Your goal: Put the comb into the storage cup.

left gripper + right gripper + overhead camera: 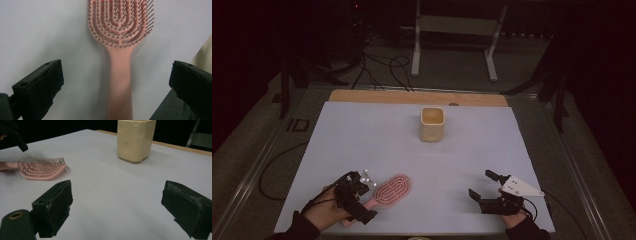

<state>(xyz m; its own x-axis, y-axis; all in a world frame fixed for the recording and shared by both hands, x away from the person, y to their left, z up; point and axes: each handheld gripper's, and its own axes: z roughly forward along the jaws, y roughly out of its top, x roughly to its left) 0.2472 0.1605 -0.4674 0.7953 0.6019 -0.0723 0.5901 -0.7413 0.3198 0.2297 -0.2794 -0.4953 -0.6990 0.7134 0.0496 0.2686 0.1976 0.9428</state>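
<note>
A pink hairbrush [393,189] lies bristles up on the white sheet at the front left, its handle pointing toward the person. My left gripper [364,197] is open around that handle. In the left gripper view the handle [120,82] runs up between the two jaws with a wide gap on each side, and the bristled head [121,22] lies ahead. My right gripper [481,184] stands open at the front right with nothing between its jaws. From the right gripper view the brush [41,168] sits off to the left.
A cream square cup [432,124] stands upright at the middle back of the white sheet [362,135]; it is also seen in the right gripper view as the cup [135,140]. A wooden table edge [417,96] runs behind it. Cables [382,65] and frame legs [416,45] lie beyond.
</note>
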